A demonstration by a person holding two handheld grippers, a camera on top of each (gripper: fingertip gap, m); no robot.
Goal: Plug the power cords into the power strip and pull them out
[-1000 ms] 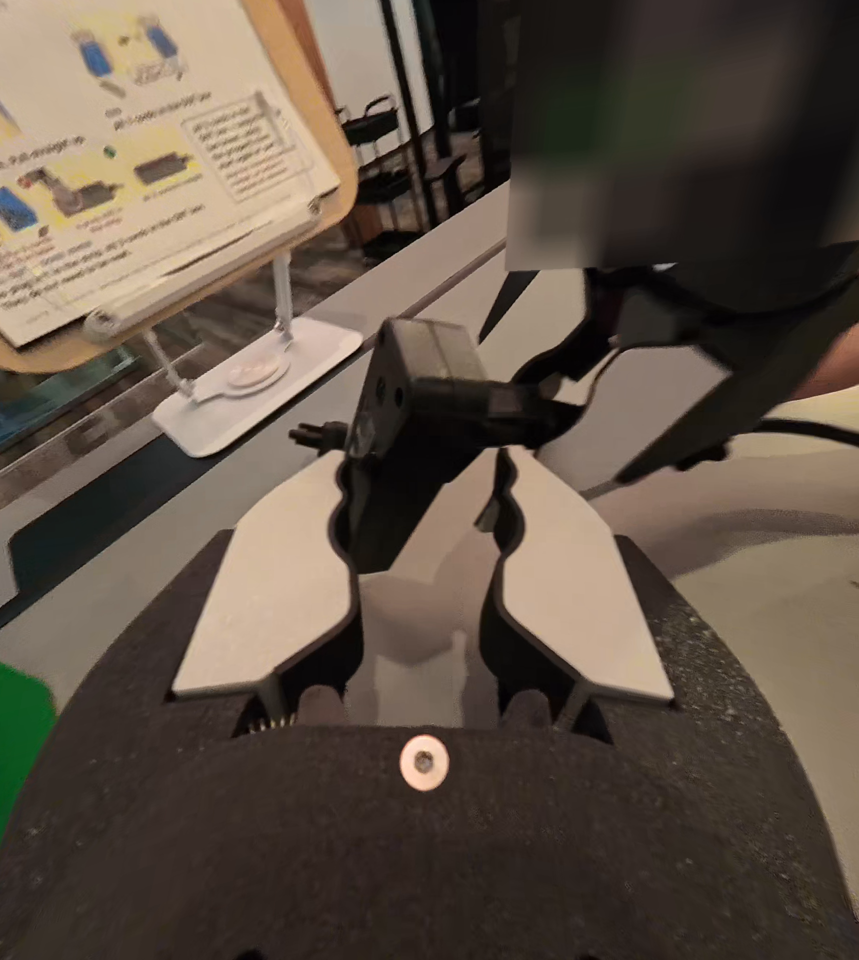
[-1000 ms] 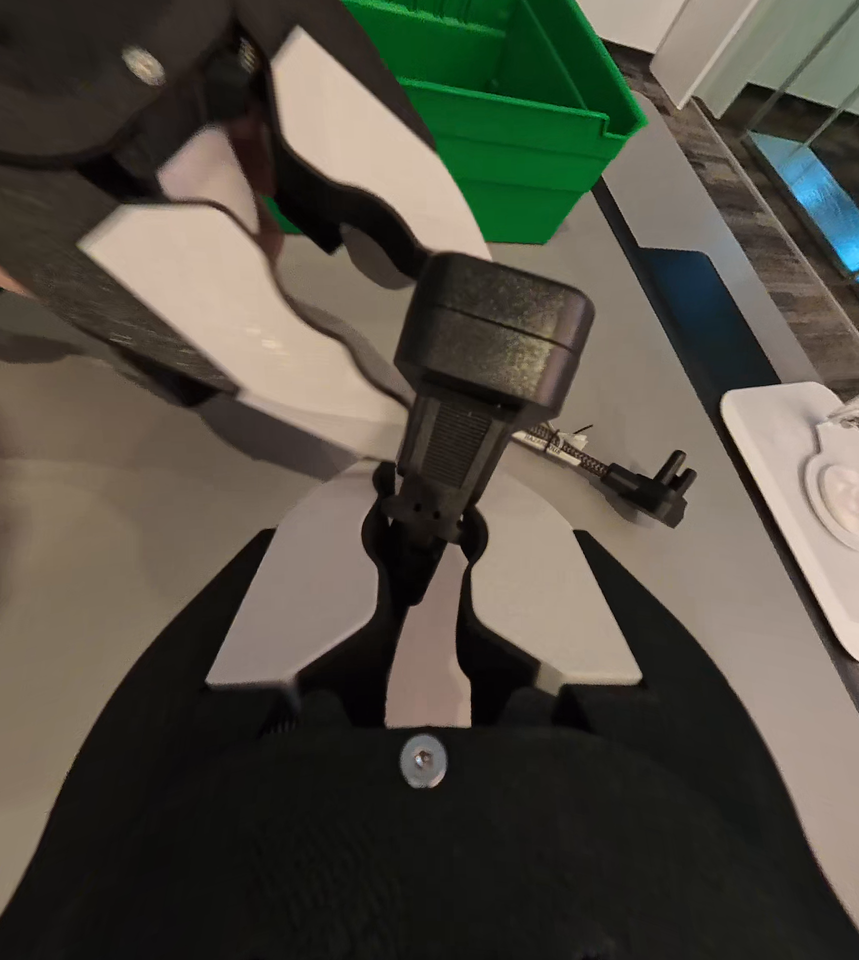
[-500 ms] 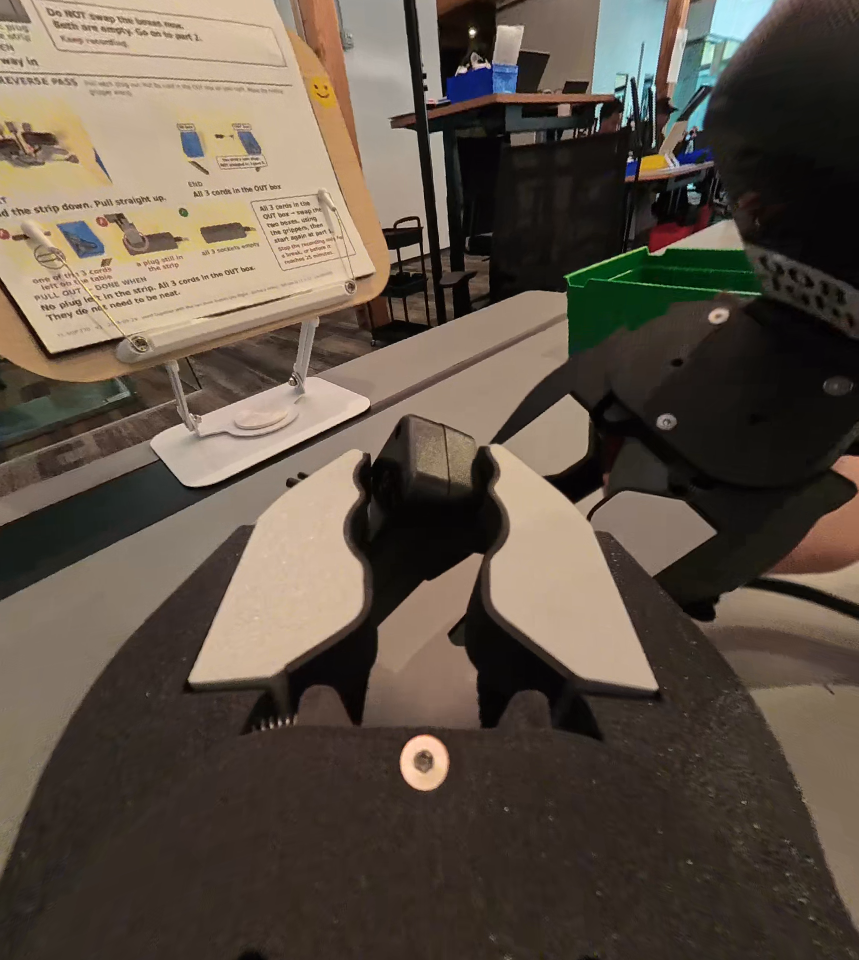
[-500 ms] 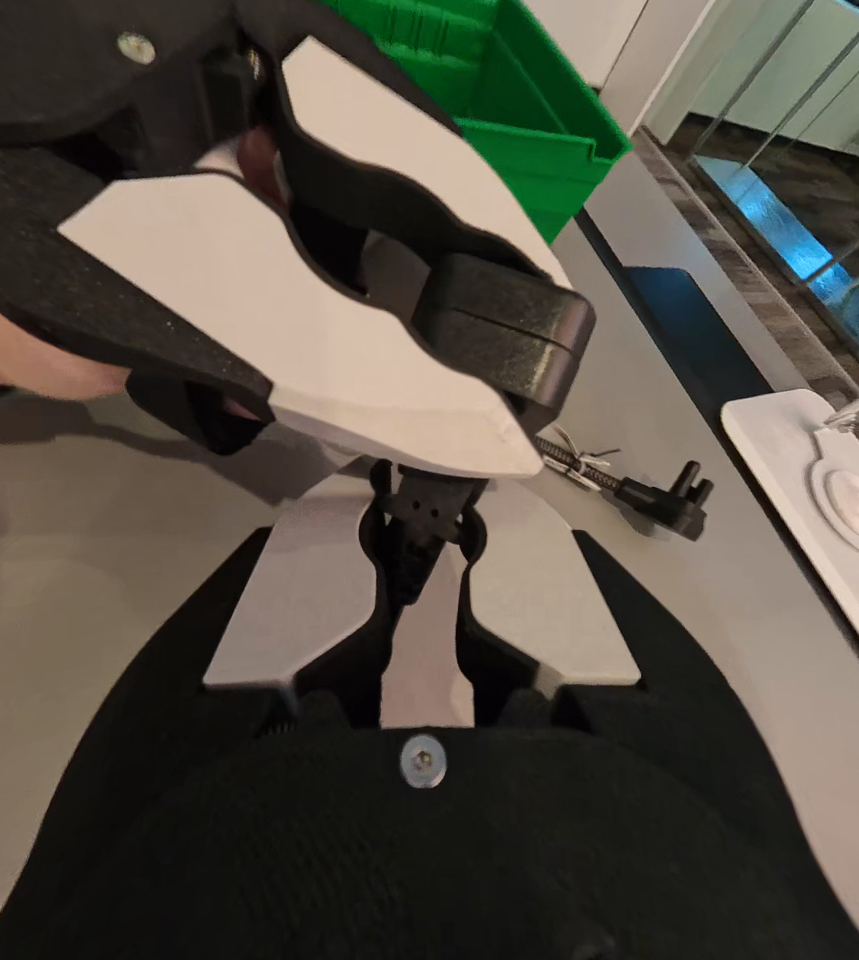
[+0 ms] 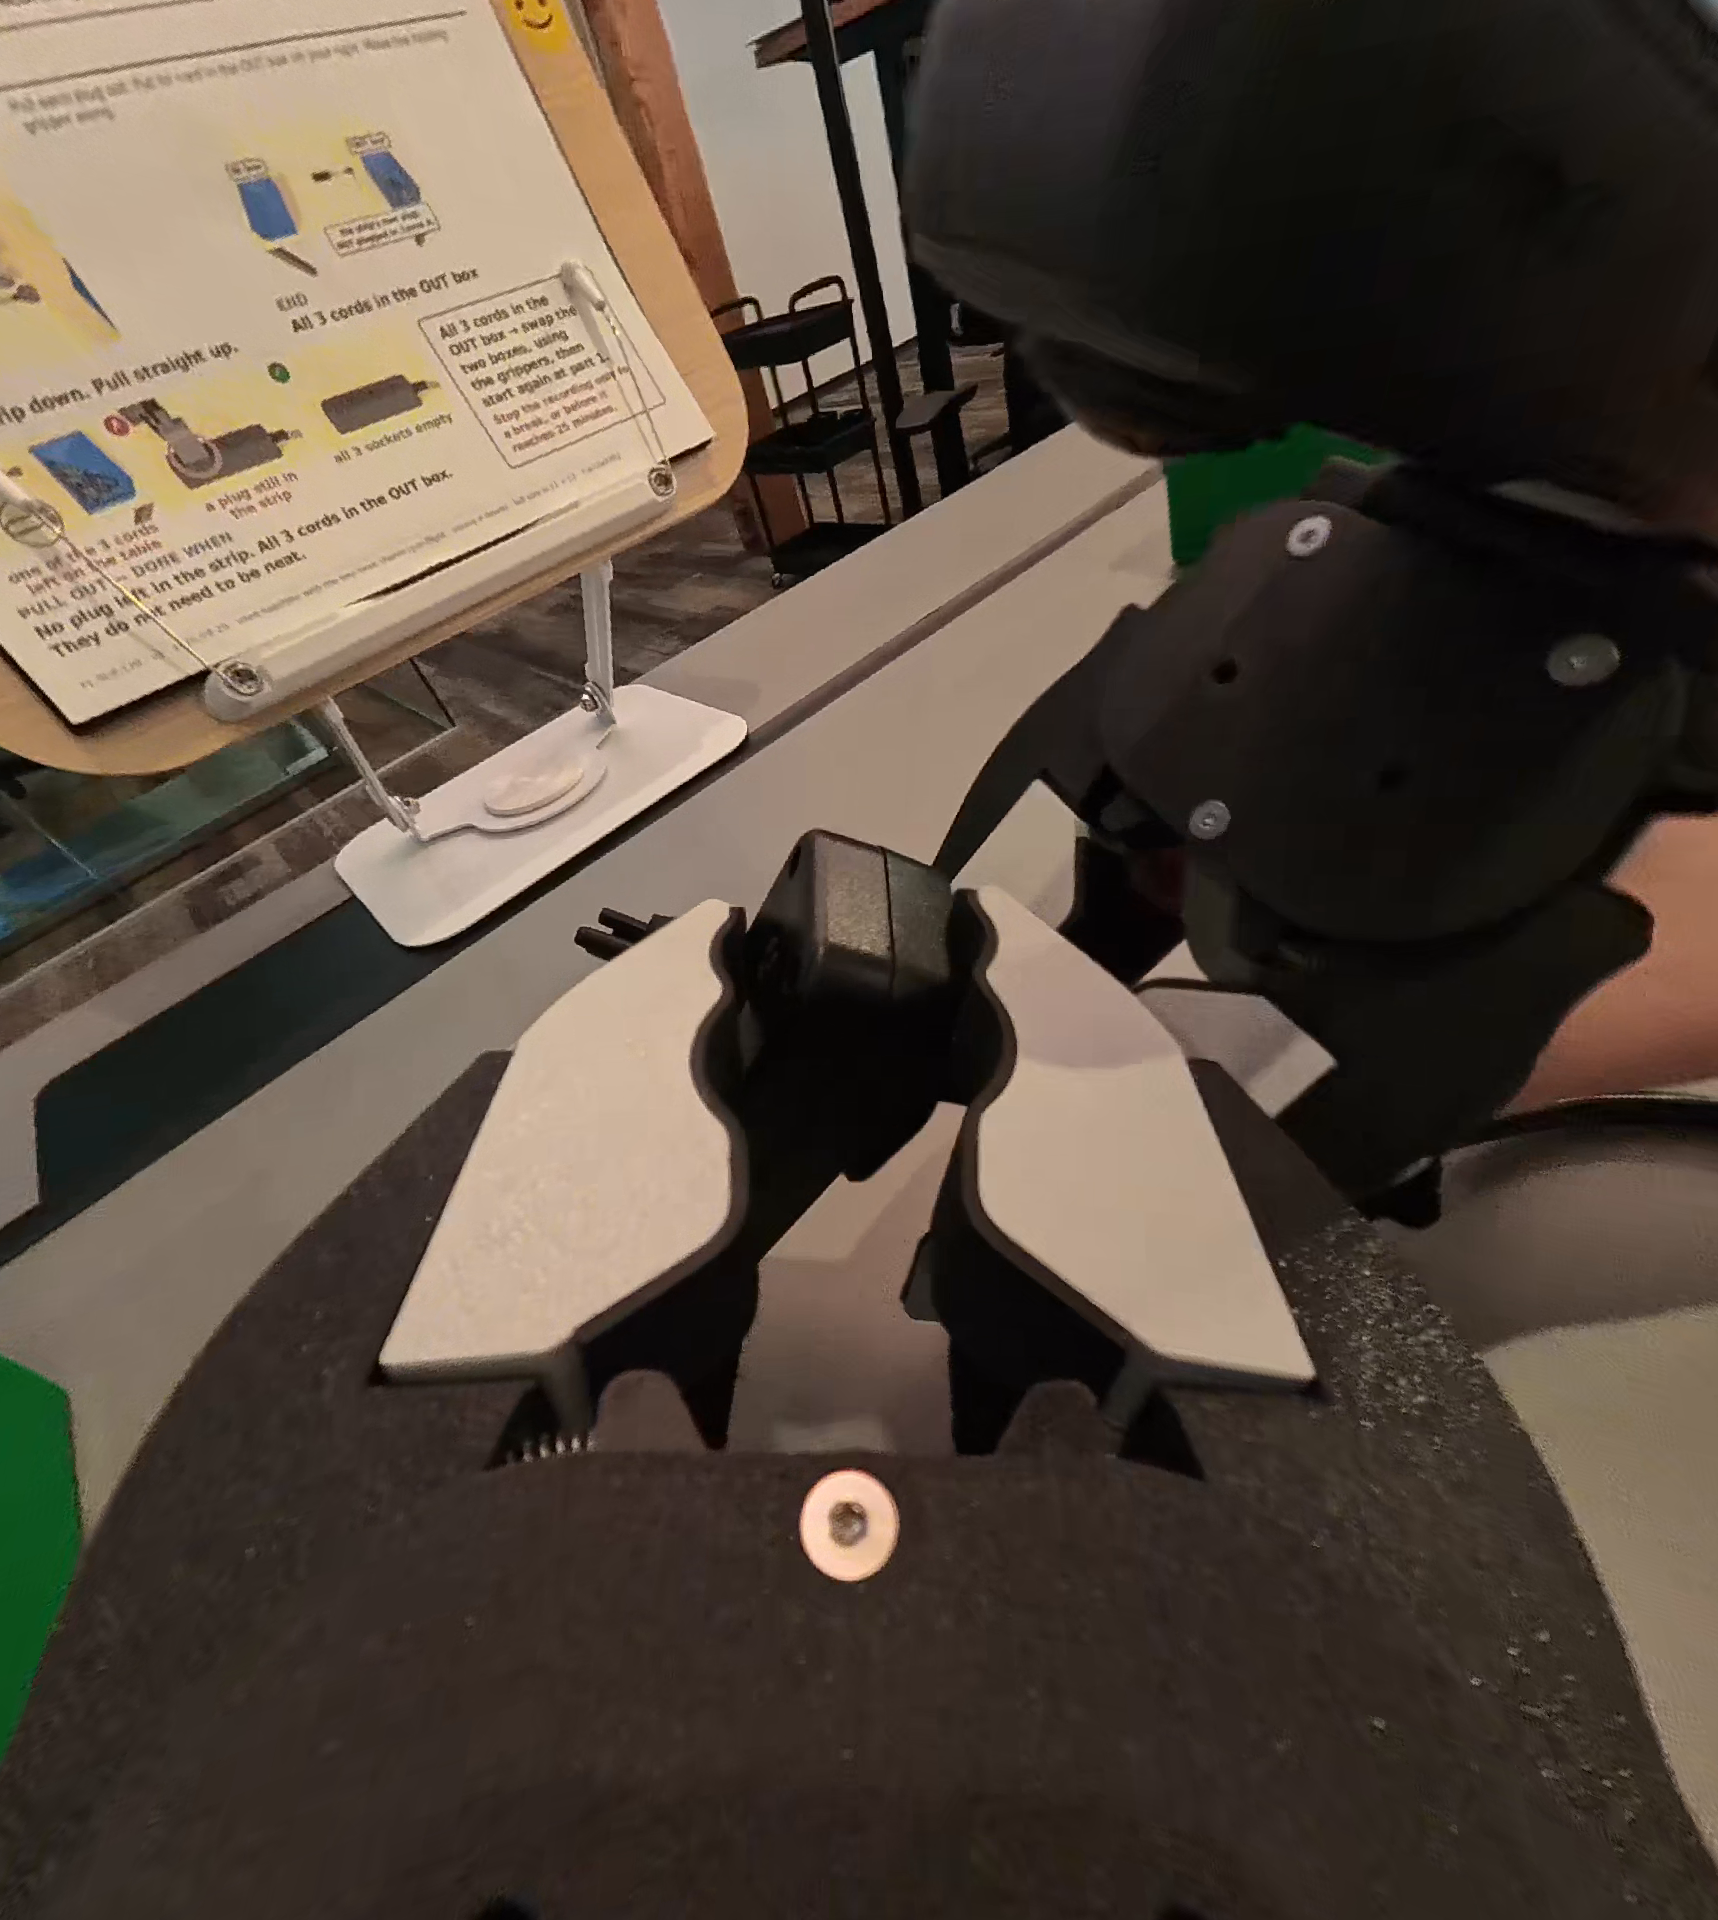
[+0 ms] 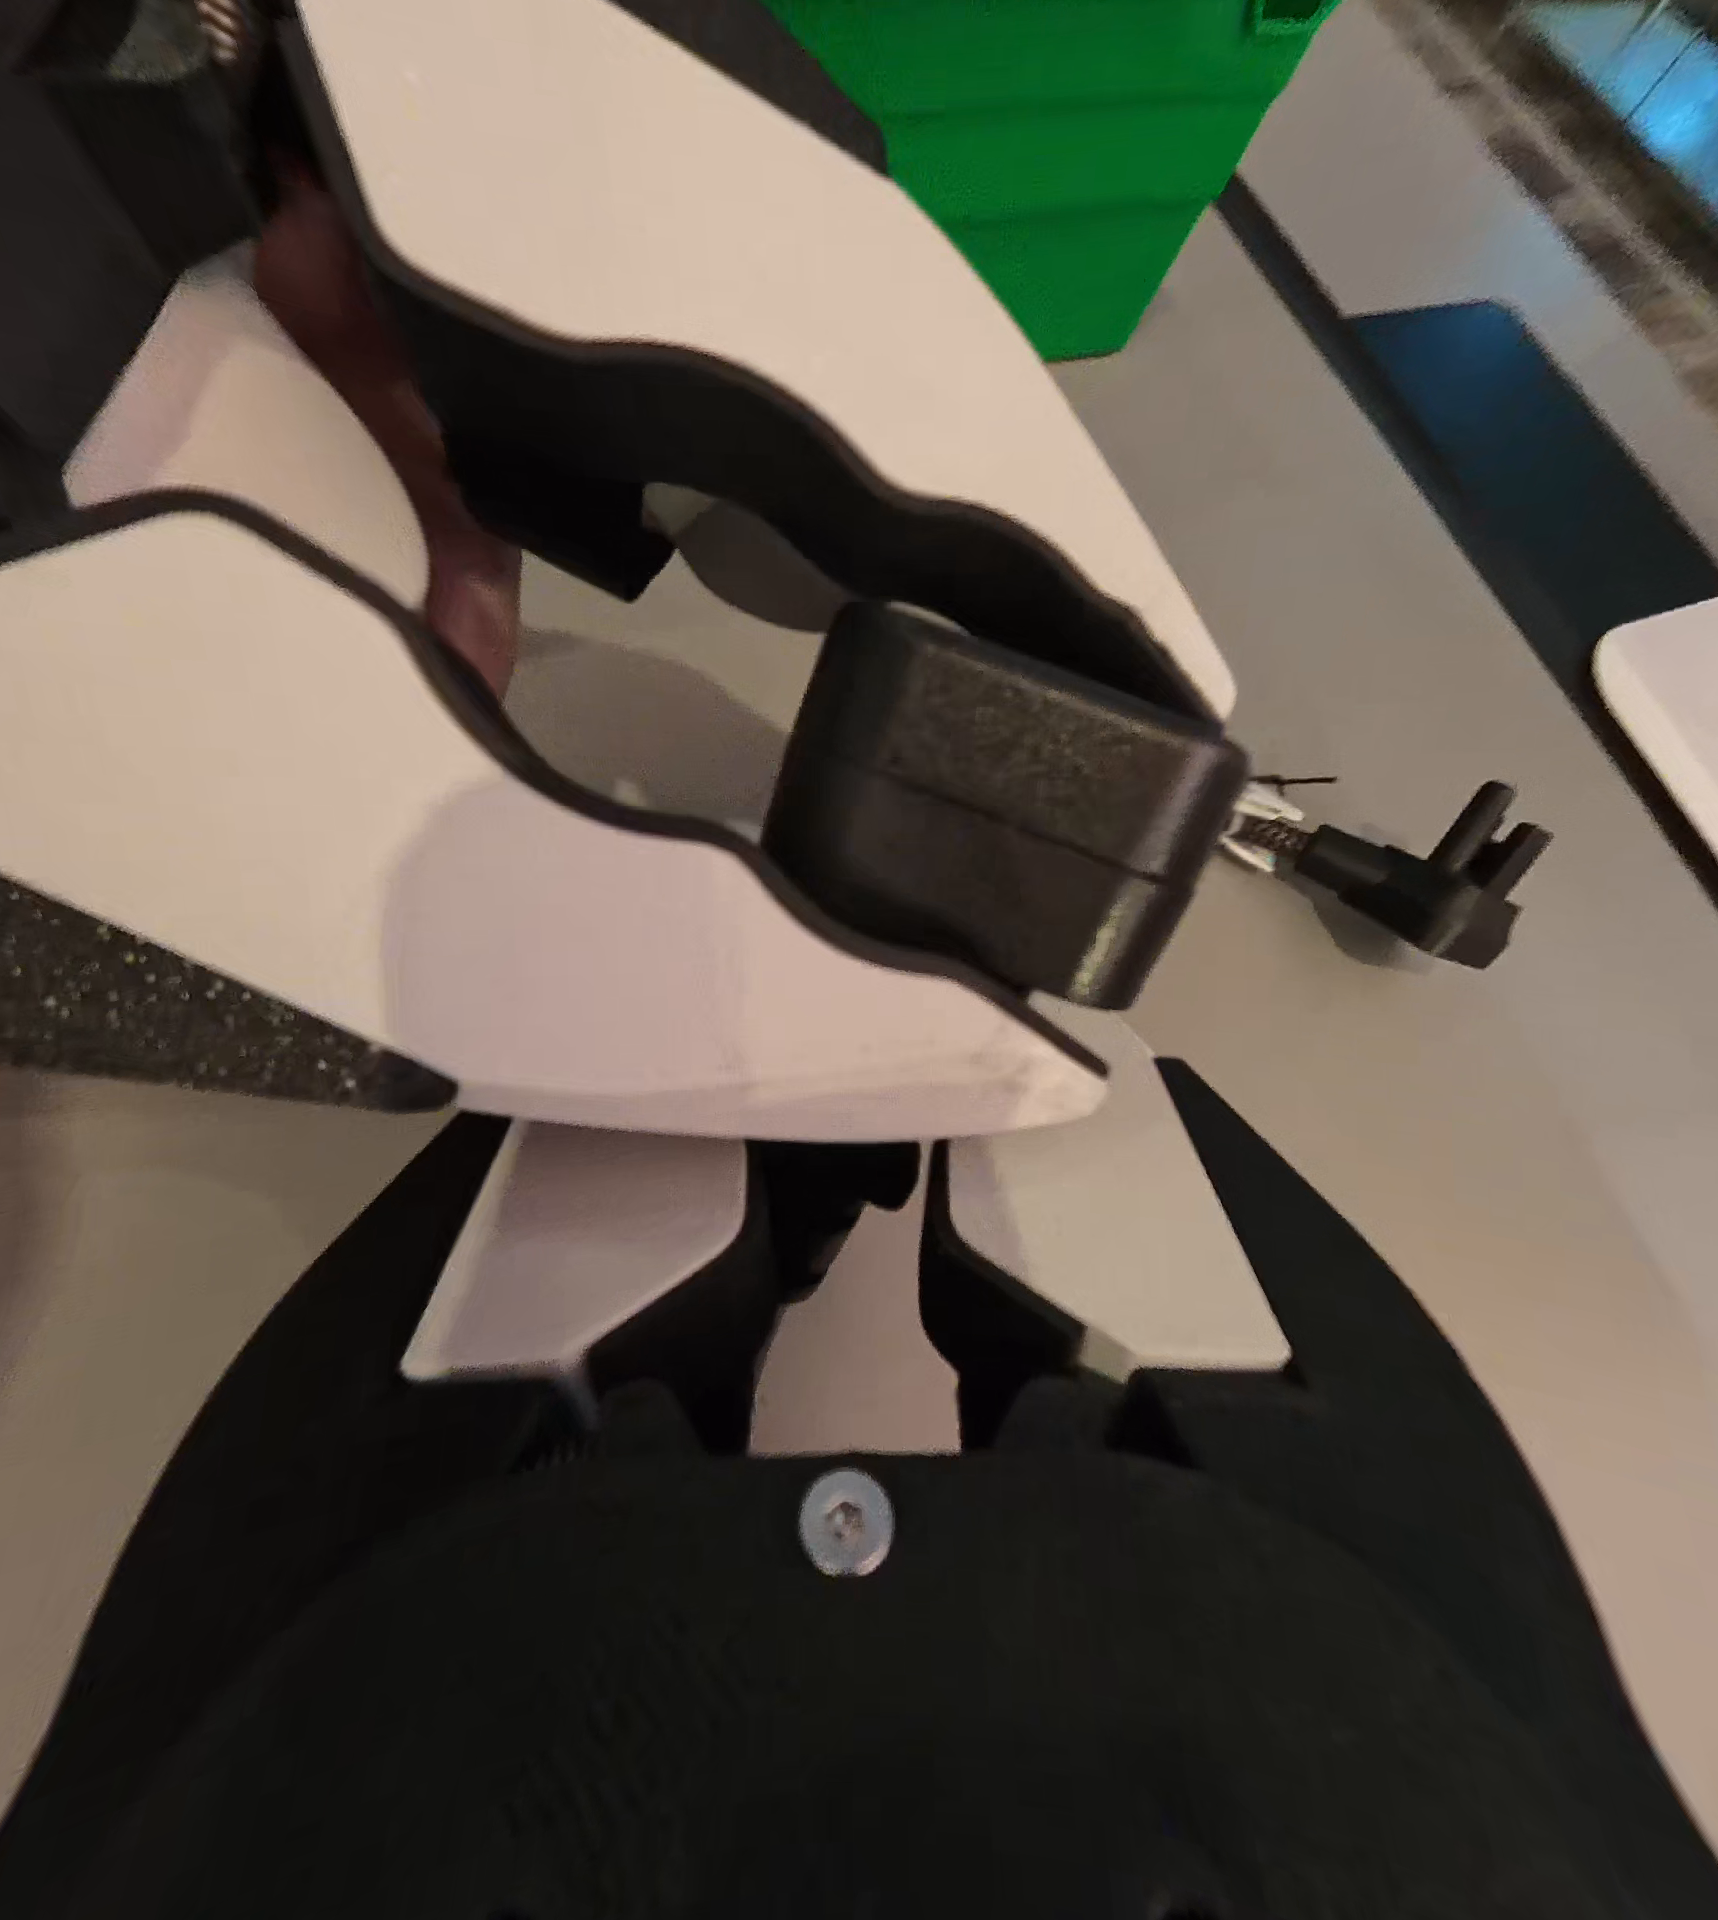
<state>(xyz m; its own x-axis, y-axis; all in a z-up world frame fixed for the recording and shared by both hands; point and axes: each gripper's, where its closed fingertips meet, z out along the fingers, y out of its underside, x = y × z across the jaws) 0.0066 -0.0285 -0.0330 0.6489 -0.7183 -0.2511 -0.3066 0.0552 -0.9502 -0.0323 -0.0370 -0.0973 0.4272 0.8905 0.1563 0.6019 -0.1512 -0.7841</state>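
Note:
A black power adapter (image 5: 850, 956) sits upright between the fingertips of my left gripper (image 5: 850, 925), which is shut on its body above the grey table. In the right wrist view the same adapter (image 6: 1000, 800) shows clamped in the left gripper (image 6: 1146, 883). My right gripper (image 6: 834, 1174) lies just under it, shut on the adapter's ribbed cord neck (image 6: 824, 1205); its fingertips are hidden by the left gripper's finger. The right gripper's body (image 5: 1354, 779) shows close on the right in the left wrist view. No power strip is in view.
A small black angled plug on a braided cable (image 6: 1426, 883) lies on the table beyond the adapter, also in the left wrist view (image 5: 616, 925). A green bin (image 6: 1042, 156) stands behind. An instruction board on a white stand (image 5: 543, 810) is at the table's far edge. Left tips to right tips: about 7 cm.
My left gripper, open around the adapter a second ago, has closed on its body. The right gripper has kept hold of the cord neck. Both grippers have drawn closer together.

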